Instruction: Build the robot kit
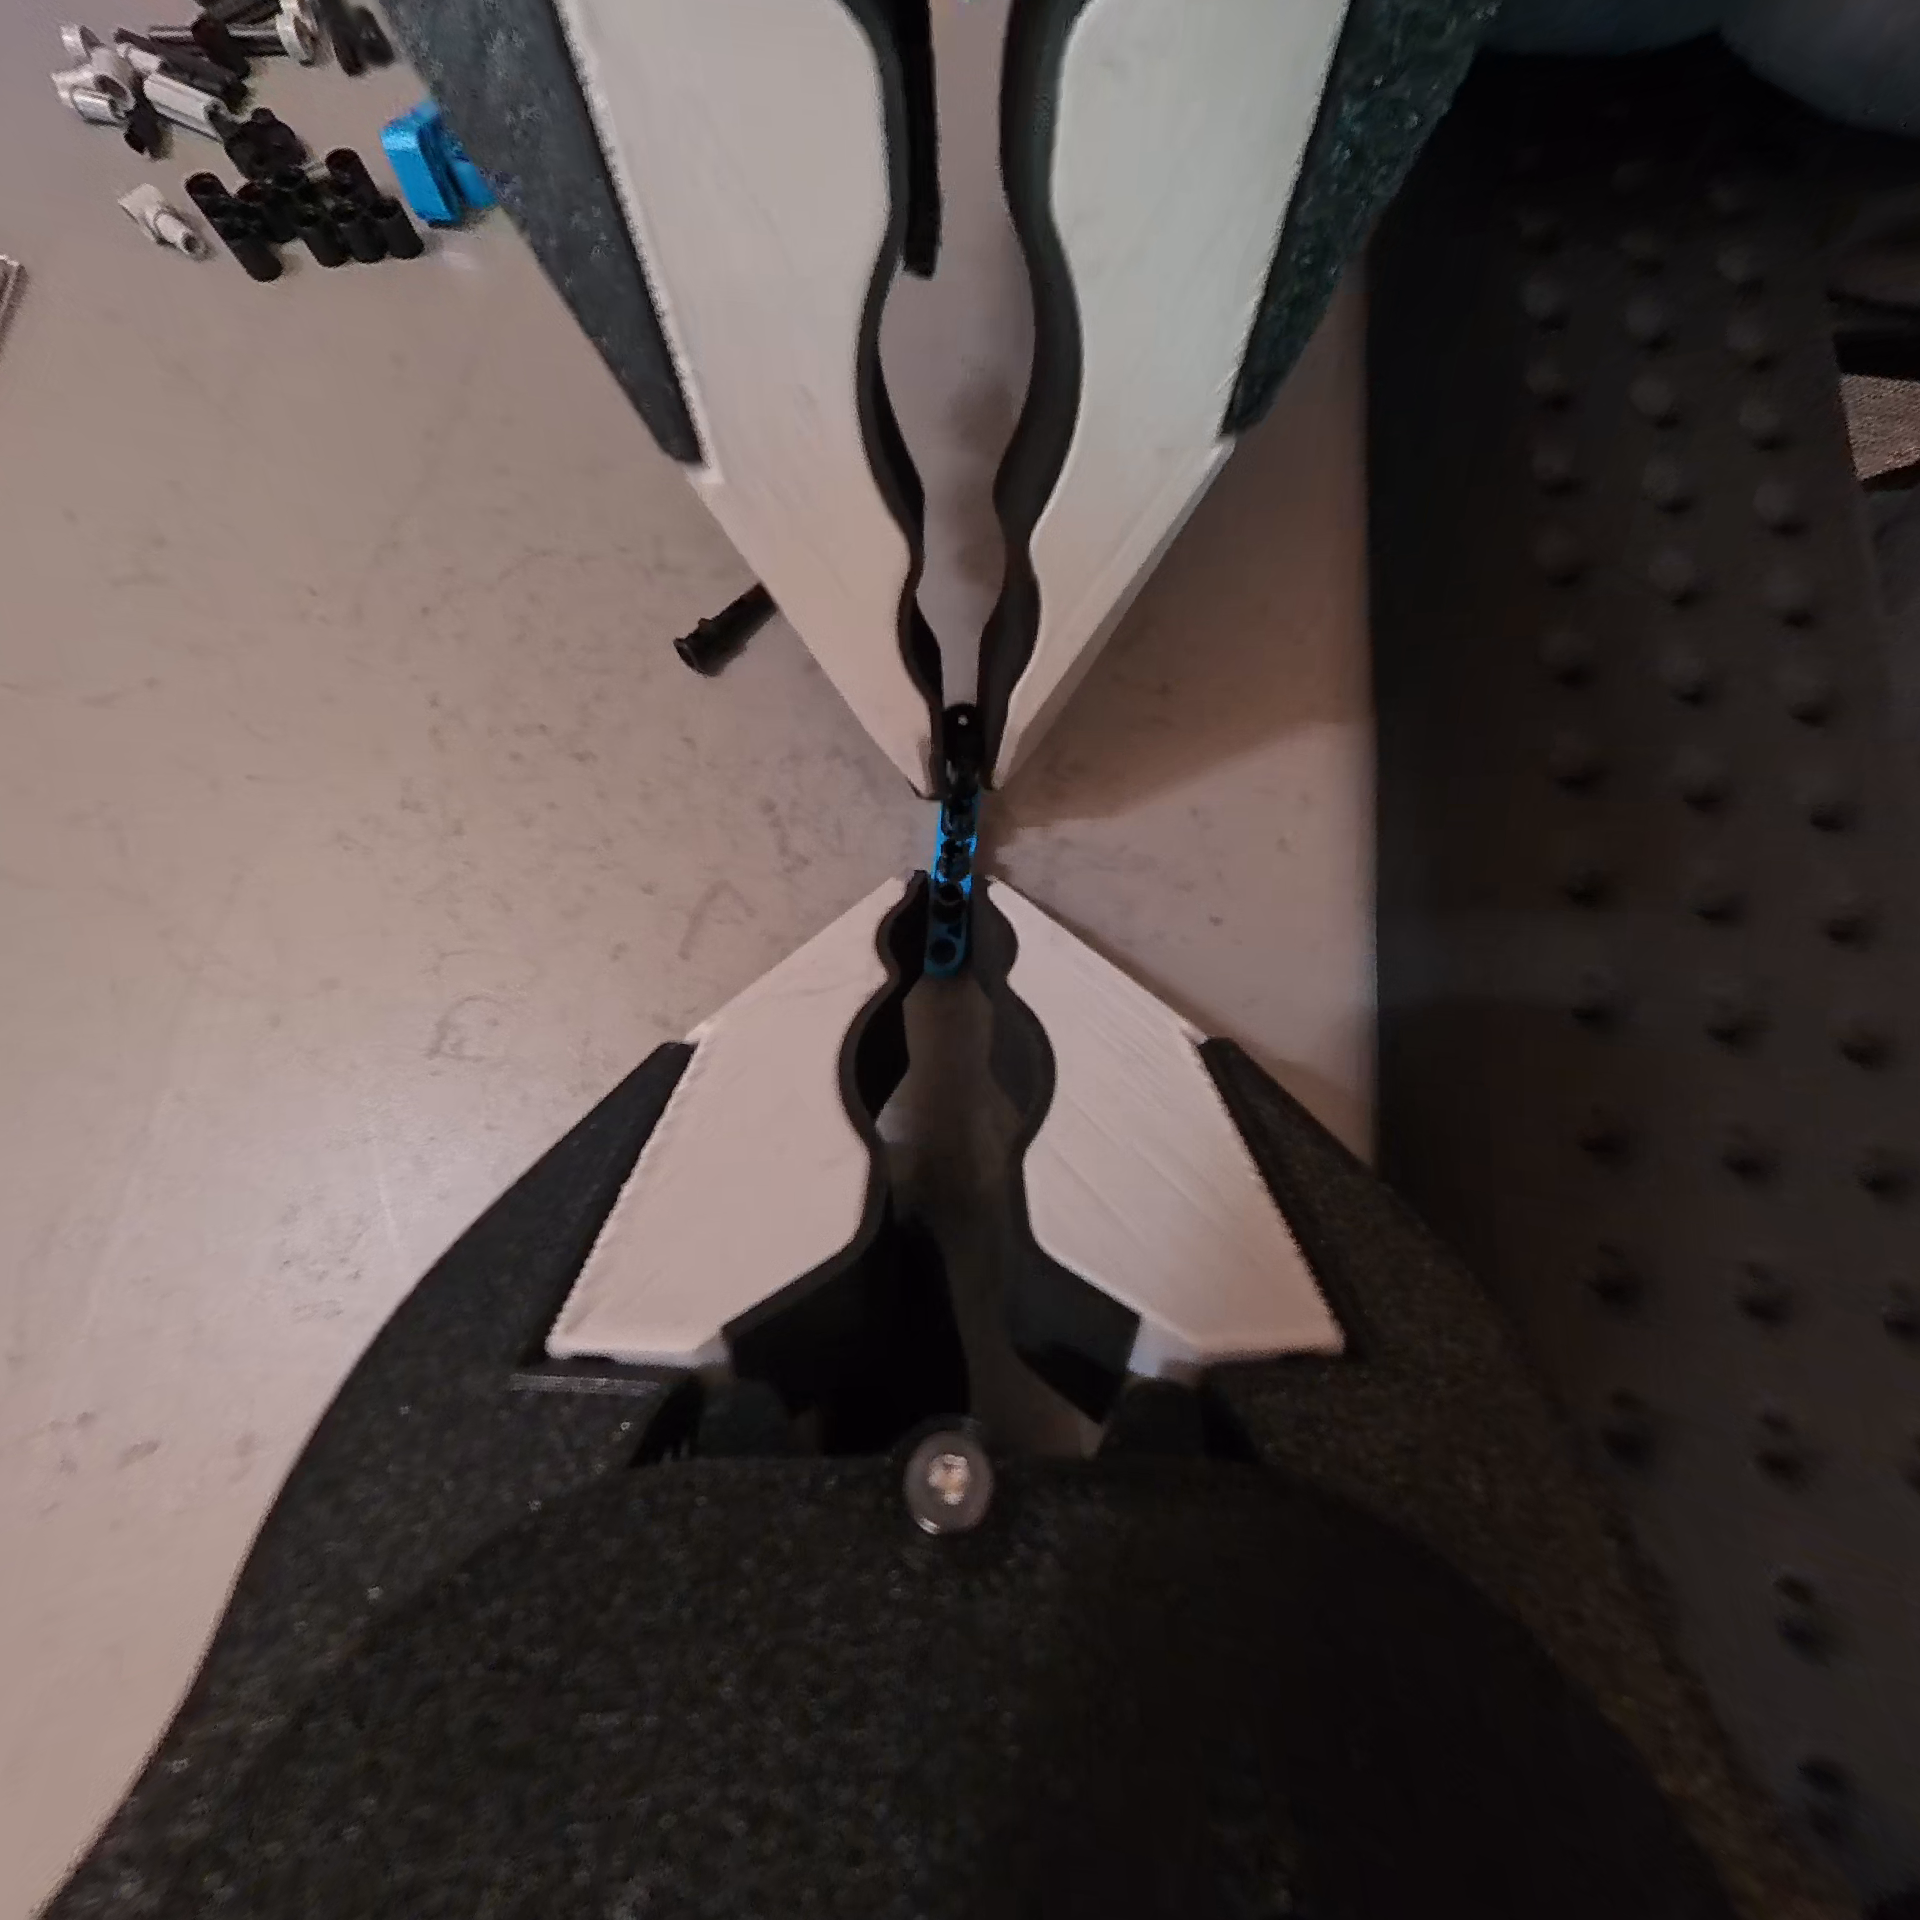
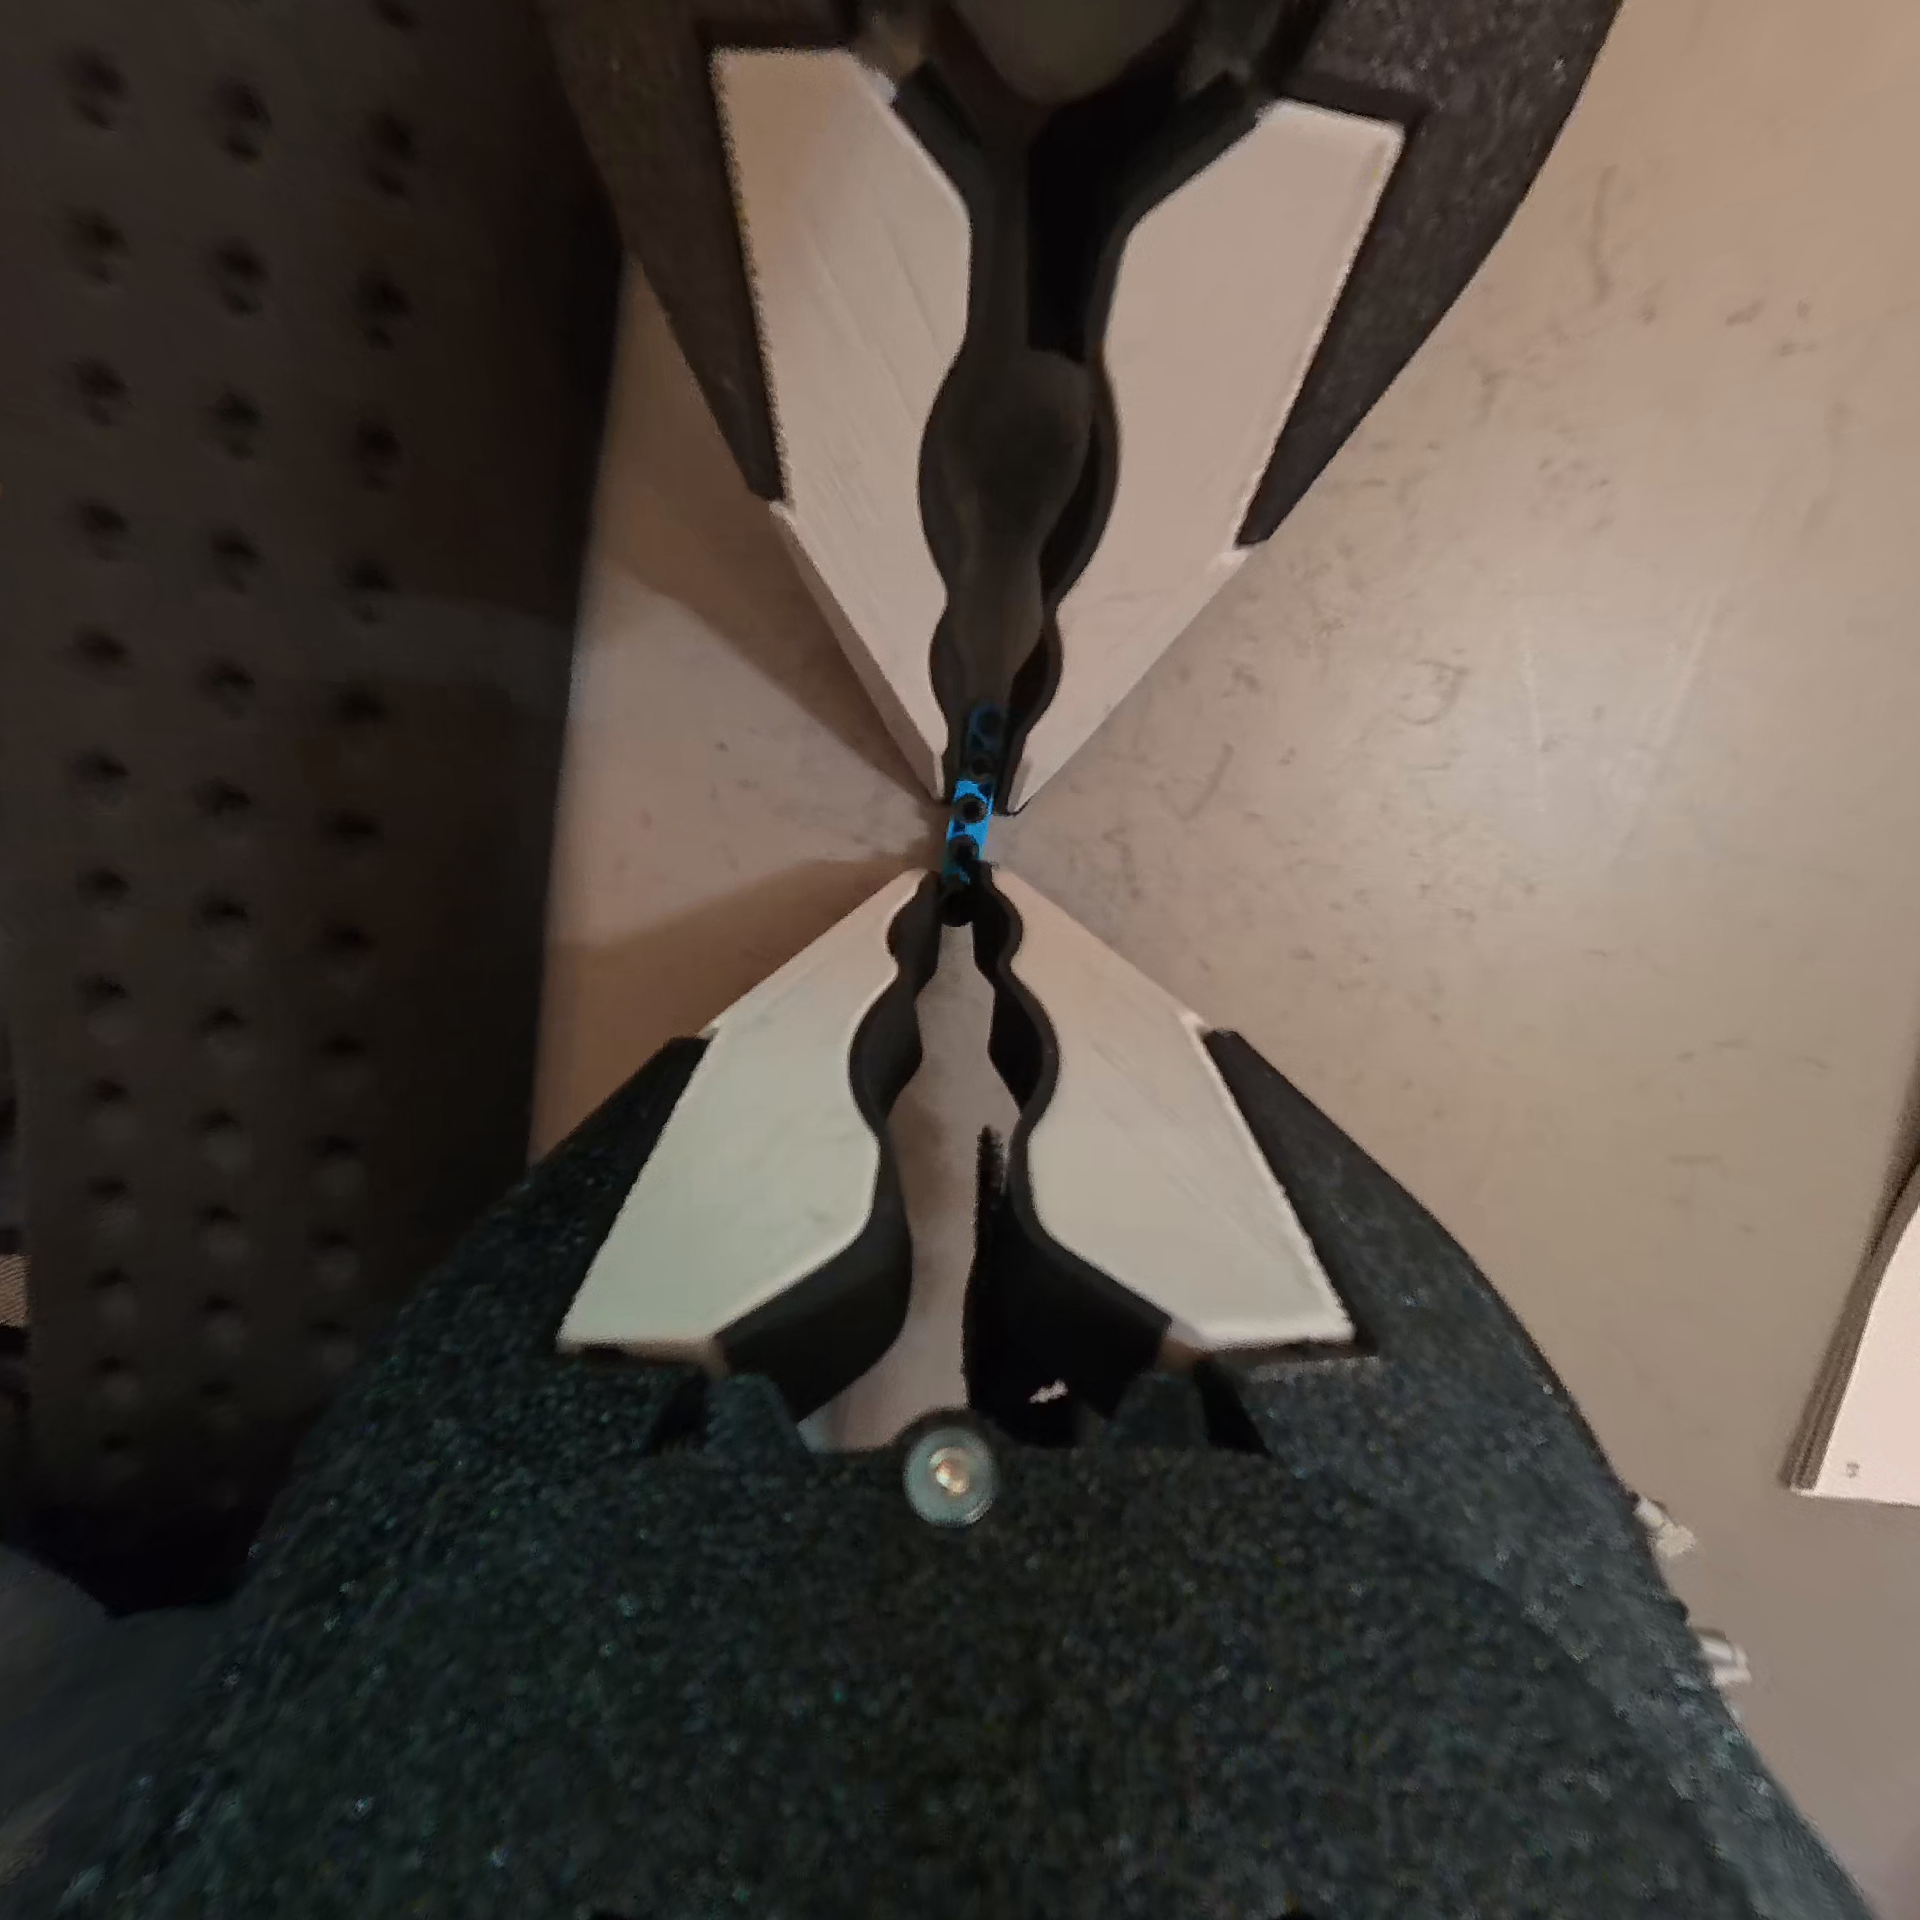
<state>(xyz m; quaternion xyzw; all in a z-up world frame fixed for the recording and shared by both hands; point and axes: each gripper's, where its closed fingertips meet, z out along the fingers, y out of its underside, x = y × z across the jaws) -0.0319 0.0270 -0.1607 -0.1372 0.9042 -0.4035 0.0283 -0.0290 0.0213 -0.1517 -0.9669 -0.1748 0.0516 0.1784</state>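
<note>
Left tool (image 1: 951, 925) clenching the near end of a slim blue holed beam (image 1: 953, 847); right tool (image 2: 961, 899) pinching the opposite end, tip to tip. Beam's long axis running straight along both tools, hanging above the pale desk (image 1: 312, 779) close to its edge beside a dark dimpled mat (image 1: 1662, 831). Farther off, lying loose: a black pin (image 1: 722, 629), then black and grey connectors (image 1: 260, 197) and a blue block (image 1: 436, 171). Beam ends hiding inside the pads; the black part at the right tool's end hard to identify.

A scuffed beige tabletop (image 1: 312, 831) lies beside a dark, dimpled mat (image 1: 1662, 935).
</note>
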